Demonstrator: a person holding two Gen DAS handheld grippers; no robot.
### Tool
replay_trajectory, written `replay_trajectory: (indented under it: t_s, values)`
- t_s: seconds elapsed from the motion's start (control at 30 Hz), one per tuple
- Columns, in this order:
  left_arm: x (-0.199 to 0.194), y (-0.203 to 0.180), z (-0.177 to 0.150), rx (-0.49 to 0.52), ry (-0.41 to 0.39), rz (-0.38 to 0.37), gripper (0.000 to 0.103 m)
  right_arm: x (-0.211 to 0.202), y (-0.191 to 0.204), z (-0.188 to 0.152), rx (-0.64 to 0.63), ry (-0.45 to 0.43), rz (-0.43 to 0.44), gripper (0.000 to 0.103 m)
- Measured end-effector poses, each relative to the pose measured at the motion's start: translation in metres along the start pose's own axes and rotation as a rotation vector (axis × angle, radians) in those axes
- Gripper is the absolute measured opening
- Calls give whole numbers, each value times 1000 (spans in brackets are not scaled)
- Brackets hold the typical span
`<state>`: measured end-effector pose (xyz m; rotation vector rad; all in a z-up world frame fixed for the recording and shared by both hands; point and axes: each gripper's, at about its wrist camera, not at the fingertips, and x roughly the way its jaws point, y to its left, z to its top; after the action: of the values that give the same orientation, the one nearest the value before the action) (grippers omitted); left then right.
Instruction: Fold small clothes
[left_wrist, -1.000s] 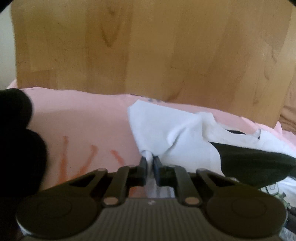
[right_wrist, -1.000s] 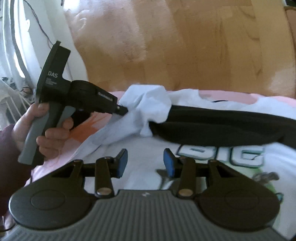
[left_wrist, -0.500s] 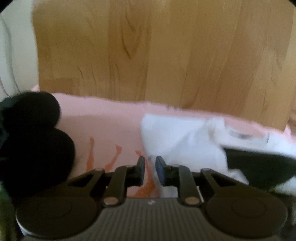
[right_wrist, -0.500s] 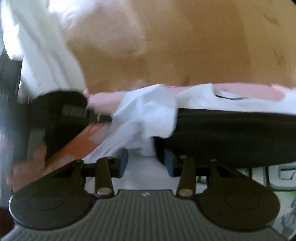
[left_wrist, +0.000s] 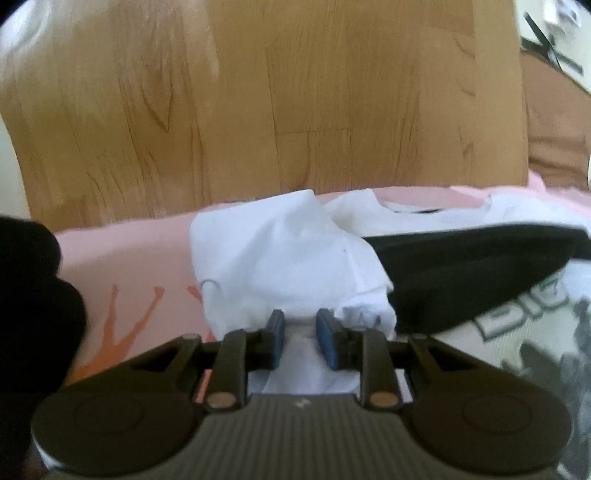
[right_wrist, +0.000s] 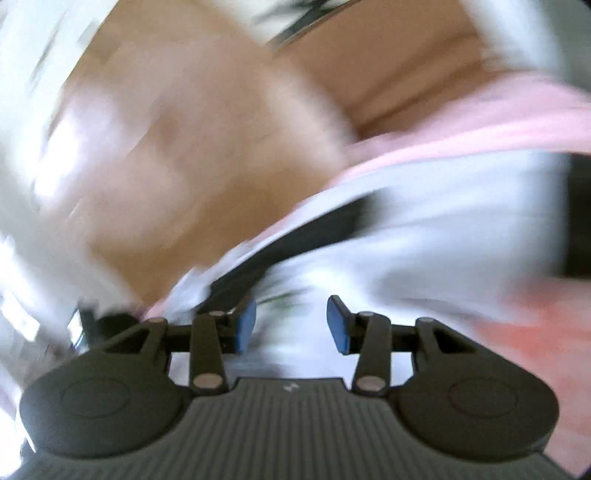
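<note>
Blue pads sit at the tips of the left claw (left_wrist: 298, 338), and its jaws are opening, with a small gap between them. White cloth of the little shirt (left_wrist: 280, 251) lies in that gap, but the pads are not squeezing it. This white shirt lies on a pink sheet (left_wrist: 122, 258) that has orange stick shapes (left_wrist: 125, 325) printed on it. One white sleeve is folded over in a soft lump just past the claw. A black sleeve (left_wrist: 476, 273) lies across the shirt to the right, touching the white lump. Below the black sleeve there is a grey picture with big letters (left_wrist: 524, 321) on the shirt front. A dark, round, blurry thing (left_wrist: 33, 306) fills the left edge, and I cannot tell what it is. Farther back, past the pink sheet, is a wood floor (left_wrist: 295, 103). In the right wrist view everything is smeared and tilted. The right claw (right_wrist: 291, 325) is spread apart with nothing between its blue pads. Just past it I can make out the white shirt (right_wrist: 424, 240) with a black stripe (right_wrist: 295, 240) across it, then the pink sheet (right_wrist: 480, 122), then the brown floor (right_wrist: 184, 147) behind.
</note>
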<state>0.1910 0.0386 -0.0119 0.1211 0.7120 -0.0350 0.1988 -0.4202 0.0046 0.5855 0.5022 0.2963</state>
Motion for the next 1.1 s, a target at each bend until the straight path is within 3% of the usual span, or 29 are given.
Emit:
replay_trajectory:
  t_s: [0.1, 0.2, 0.27, 0.33, 0.4, 0.47, 0.53, 0.6, 0.63, 0.67, 0.73, 0.8, 0.9, 1.0, 1.1]
  values:
    - [-11, -6, 9, 4, 30, 23, 23, -59, -48, -6, 174, -110, -139, 47]
    - [-23, -10, 22, -36, -23, -13, 25, -98, -81, -19, 359, -250, -222, 53]
    - [-25, -15, 29, -73, -45, -60, 27, -113, -97, -22, 453, -333, -303, 55]
    - [-25, -23, 31, -102, -43, -113, 31, -126, -113, -21, 547, -405, -295, 55]
    - [-20, -35, 26, -105, -29, -138, 39, -123, -115, -18, 591, -477, -343, 55]
    - [-8, -49, 14, -76, -16, -93, 39, -122, -118, -11, 587, -551, -383, 55]
    - [-5, -61, 3, -9, -56, -32, 38, -121, -126, -2, 583, -620, -421, 55]
    - [-6, -63, 3, -8, -60, -17, 40, -116, -135, 3, 600, -667, -464, 41]
    - [-6, -61, 2, -9, -52, -16, 41, -113, -139, 5, 608, -662, -486, 21]
    - [-6, -60, 1, -14, -54, -20, 41, -108, -142, 8, 608, -644, -481, 4]
    - [-7, -61, 0, -9, -55, -19, 40, -101, -140, 17, 584, -643, -466, 3]
    - [-7, -61, -1, -8, -59, -23, 39, -103, -121, 32, 482, -673, -454, 3]
    - [-13, -54, -2, -46, -85, -67, 39, -99, -83, 63, 319, -695, -370, 3]
    - [-20, -40, -3, -117, -127, -127, 40, -88, -34, 93, 187, -657, -279, 3]
    - [-16, -31, -3, -165, -103, -160, 40, -82, -20, 100, 242, -596, -215, 8]
